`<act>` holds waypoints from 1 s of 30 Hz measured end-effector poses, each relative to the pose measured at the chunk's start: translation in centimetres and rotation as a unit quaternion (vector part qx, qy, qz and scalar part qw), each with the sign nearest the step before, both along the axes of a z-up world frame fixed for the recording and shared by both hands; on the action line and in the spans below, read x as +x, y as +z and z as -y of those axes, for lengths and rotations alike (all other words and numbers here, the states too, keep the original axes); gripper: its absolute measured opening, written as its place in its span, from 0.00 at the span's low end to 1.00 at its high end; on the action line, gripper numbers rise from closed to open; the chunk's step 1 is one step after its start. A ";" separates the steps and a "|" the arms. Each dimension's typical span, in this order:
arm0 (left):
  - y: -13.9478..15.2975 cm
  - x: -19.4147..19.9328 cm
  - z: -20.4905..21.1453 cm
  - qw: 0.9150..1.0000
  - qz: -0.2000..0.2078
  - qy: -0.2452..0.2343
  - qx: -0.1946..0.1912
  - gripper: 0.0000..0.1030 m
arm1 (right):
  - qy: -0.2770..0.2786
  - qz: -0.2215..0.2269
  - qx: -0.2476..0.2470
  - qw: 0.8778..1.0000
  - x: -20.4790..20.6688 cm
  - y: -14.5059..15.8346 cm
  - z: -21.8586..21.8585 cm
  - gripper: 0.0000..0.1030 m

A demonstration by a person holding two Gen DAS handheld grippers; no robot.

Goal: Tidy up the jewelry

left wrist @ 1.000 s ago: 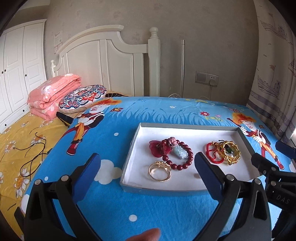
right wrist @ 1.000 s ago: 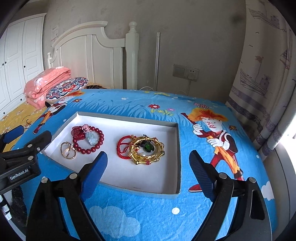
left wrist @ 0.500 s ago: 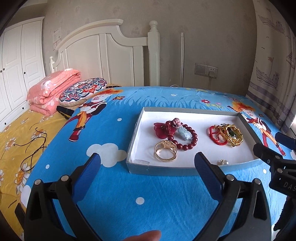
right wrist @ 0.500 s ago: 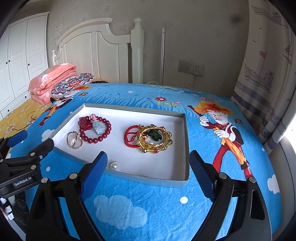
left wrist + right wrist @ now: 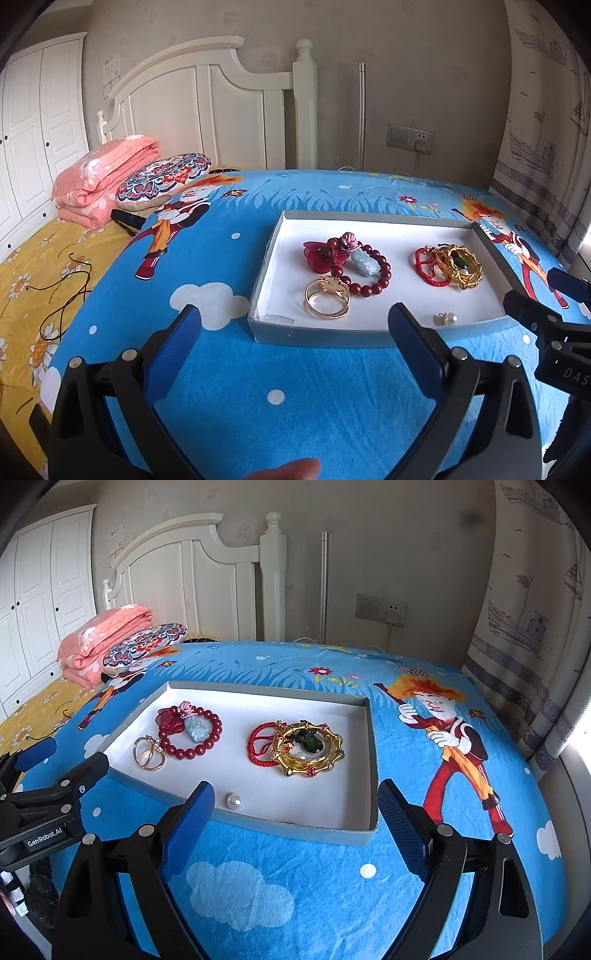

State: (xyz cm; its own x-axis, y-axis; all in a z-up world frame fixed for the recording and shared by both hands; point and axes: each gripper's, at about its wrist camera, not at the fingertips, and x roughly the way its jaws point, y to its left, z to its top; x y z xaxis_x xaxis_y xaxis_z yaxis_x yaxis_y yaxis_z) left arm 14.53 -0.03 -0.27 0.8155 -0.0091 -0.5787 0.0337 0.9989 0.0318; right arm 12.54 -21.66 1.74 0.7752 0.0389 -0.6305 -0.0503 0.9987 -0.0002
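1. Nearest to us, the left claw (image 5: 293,321) hangs released over the blue cartoon bedsheet (image 5: 295,387), blue pads spread wide and nothing between them; a fingertip (image 5: 284,470) shows at the bottom edge of its view.
2. Likewise the right claw (image 5: 295,799) is released and empty, its pads standing either side of the near right part of the tray (image 5: 295,829). Each claw sees the other at the side of its own view.
3. Just beyond both claws, the shallow white tray with grey walls lies flat on the bed, and all the jewelry we see sits inside it.
4. Against the tray's near wall rests a loose pearl (image 5: 233,799).
5. Further in, on the left, a gold ring (image 5: 327,302) touches a red bead bracelet (image 5: 369,273), which carries a pale blue stone pendant and a dark red charm.
6. On the right, a red cord (image 5: 260,747) lies under the edge of a gold bangle (image 5: 308,751) with a green stone inside it.
7. Farther off we see a patterned pillow (image 5: 162,181) and a folded pink quilt (image 5: 103,181) on the yellow sheet, then the white headboard (image 5: 207,110) and wardrobe (image 5: 33,122).
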 end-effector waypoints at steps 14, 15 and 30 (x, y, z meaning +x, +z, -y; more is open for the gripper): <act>0.2 0.4 0.1 1.000 -0.006 -0.005 0.000 0.95 | 0.000 0.000 0.000 1.000 -0.2 0.6 0.0 0.81; 0.2 0.4 0.1 1.000 -0.006 -0.005 0.000 0.95 | 0.000 0.000 0.000 1.000 -0.2 0.6 0.1 0.81; 0.2 0.5 0.1 1.000 -0.009 -0.004 0.002 0.95 | -0.003 -0.002 0.001 1.000 -0.2 0.6 0.3 0.81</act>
